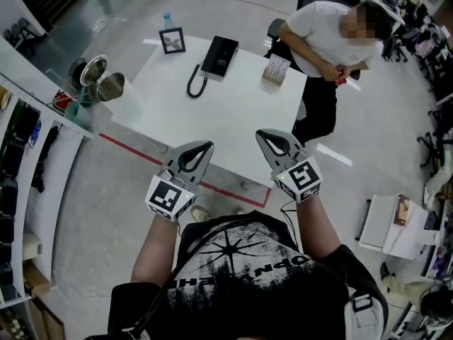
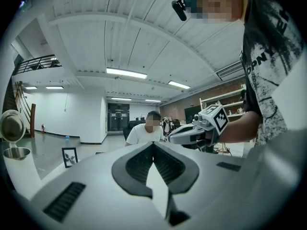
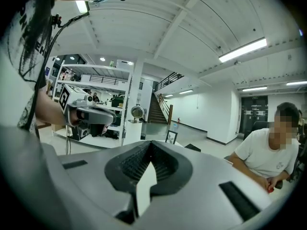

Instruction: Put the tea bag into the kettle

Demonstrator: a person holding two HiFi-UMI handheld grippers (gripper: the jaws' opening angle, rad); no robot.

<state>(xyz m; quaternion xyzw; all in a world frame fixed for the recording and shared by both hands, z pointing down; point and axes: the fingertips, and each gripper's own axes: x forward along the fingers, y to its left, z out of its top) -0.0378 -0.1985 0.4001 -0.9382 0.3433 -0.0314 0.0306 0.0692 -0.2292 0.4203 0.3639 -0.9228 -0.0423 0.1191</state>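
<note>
Jaws pressed together with nothing gripped on left gripper [image 1: 202, 147] and right gripper [image 1: 267, 136], both held at the table's [image 1: 233, 119] near edge, kettle [image 1: 93, 71] seen at ten o'clock, tea bag possibly kept in the box [image 1: 276, 70] at one o'clock.

left hand-held gripper [image 2: 153, 146] jaws pressed together; right hand-held gripper [image 2: 171, 138] just beyond; picture frame [image 2: 70, 156] at left.

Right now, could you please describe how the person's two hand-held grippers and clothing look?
The left hand-held gripper and right hand-held gripper: pale grey pointed shells, dark ribbed pads, each with a white cube of black square markers. Black printed T-shirt.
</note>
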